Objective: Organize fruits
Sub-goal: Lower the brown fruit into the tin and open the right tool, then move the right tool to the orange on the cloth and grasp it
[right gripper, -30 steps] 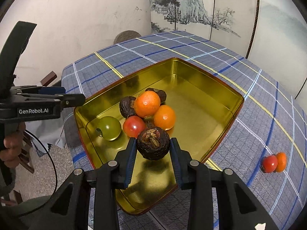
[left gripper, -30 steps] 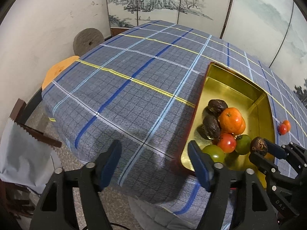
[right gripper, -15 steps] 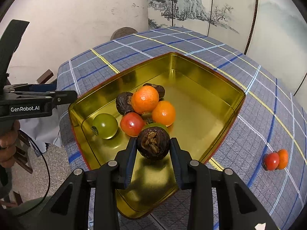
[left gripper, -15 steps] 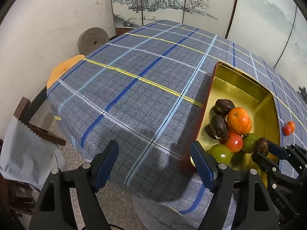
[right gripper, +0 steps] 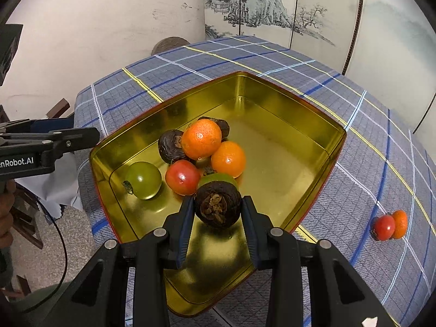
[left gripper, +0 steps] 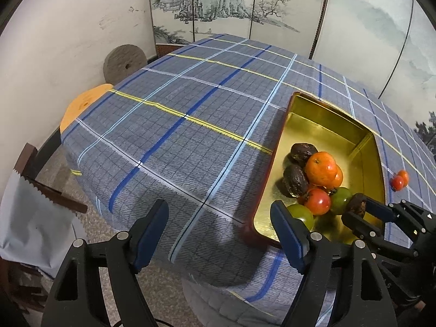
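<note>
A gold tin tray [right gripper: 305, 114] sits on the plaid tablecloth and holds oranges [right gripper: 201, 138], dark brown fruits [right gripper: 169, 145], a red tomato [right gripper: 182, 177] and a green tomato [right gripper: 143, 179]. My right gripper [right gripper: 218, 212] is shut on a dark brown fruit [right gripper: 217, 204] just above the tray's near part, next to the pile; it also shows in the left wrist view [left gripper: 358, 204]. My left gripper [left gripper: 218, 234] is open and empty at the table's near edge, left of the tray [left gripper: 327, 109]. A red tomato [right gripper: 383, 227] and a small orange [right gripper: 400, 223] lie on the cloth right of the tray.
A folding painted screen [left gripper: 245, 5] stands behind the table. A round stone disc [left gripper: 124, 65] and an orange stool [left gripper: 81, 106] stand at the left by the wall. A wooden chair with grey cloth [left gripper: 30, 204] is at the near left.
My right gripper has carried the dark fruit lower and closer to the pile in the tray. My left gripper has drawn back slightly, staying open.
</note>
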